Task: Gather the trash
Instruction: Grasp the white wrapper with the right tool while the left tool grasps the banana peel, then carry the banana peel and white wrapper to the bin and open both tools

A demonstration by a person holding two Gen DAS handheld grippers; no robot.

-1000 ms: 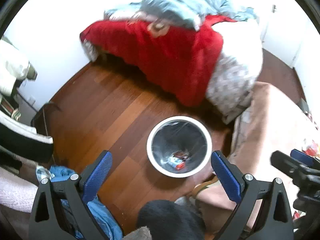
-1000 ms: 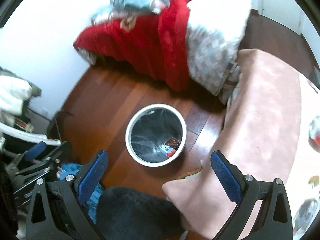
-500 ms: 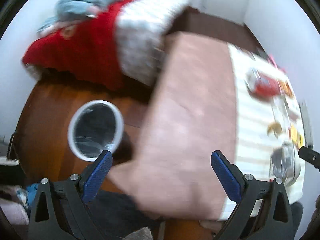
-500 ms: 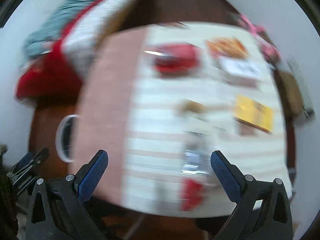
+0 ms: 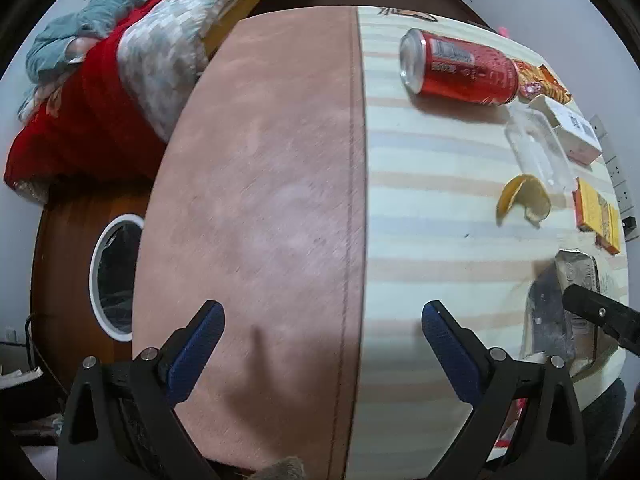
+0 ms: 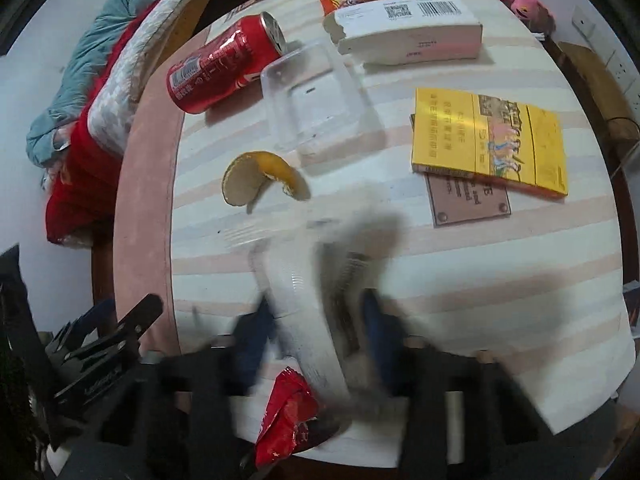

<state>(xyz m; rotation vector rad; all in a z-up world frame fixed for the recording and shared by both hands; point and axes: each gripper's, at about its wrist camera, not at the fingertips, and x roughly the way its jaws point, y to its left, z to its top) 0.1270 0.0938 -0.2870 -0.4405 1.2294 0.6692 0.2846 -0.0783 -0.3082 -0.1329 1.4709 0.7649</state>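
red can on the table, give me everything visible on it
The red can is a metal drink can with white print and a barcode panel, dented in the side. It lies on its side on the striped tablecloth, silver top showing. Its top end meets or overlaps the clear plastic tray. No gripper touches it.

A bench (image 5: 420,208) with a striped cloth and a pink cover (image 5: 264,200) fills the room's middle. To its left lies a dark wooden floor (image 5: 60,248) and a bed (image 5: 132,60) heaped with red, grey and blue blankets. The walls (image 5: 16,168) are white.
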